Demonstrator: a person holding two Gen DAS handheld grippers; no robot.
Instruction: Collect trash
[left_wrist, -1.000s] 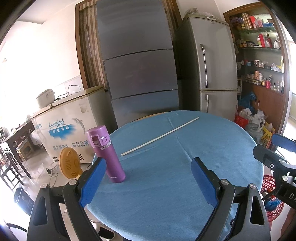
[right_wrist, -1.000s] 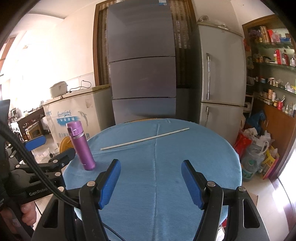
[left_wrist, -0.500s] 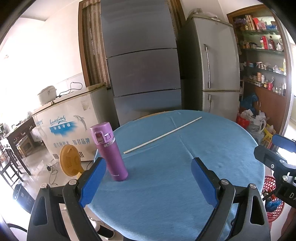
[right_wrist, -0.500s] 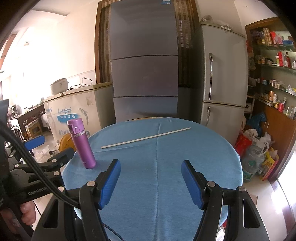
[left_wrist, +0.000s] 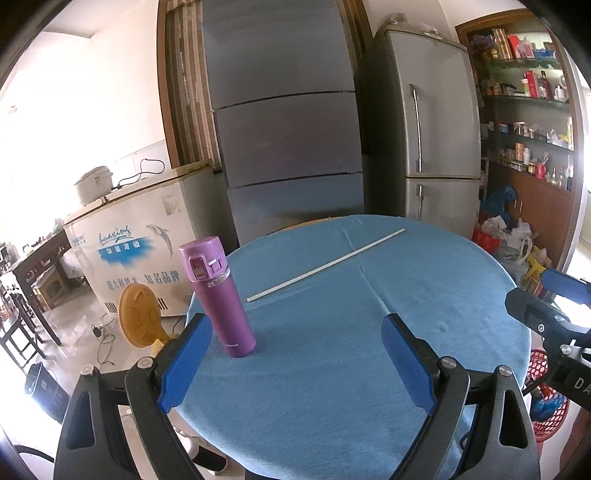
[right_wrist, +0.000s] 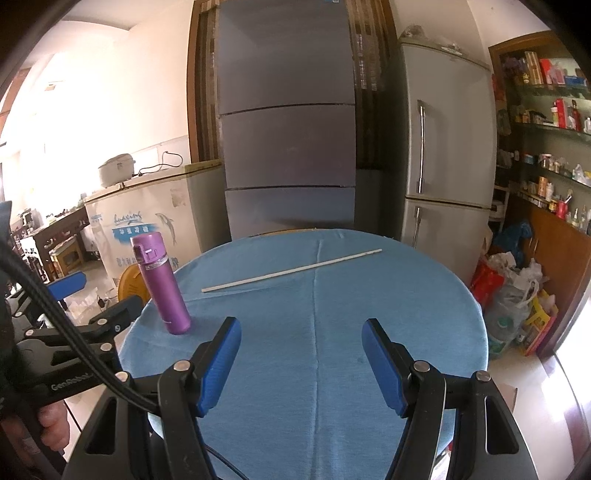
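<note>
Now both grippers, left gripper (left_wrist: 295, 354) and right gripper (right_wrist: 301, 356), hover wide open and empty over a round blue table (right_wrist: 406, 295), with a thin white stick (right_wrist: 291, 270) at twelve o'clock and a purple flask (right_wrist: 161, 282) at ten, so whether collecting is ahead or over is unclear.
</note>
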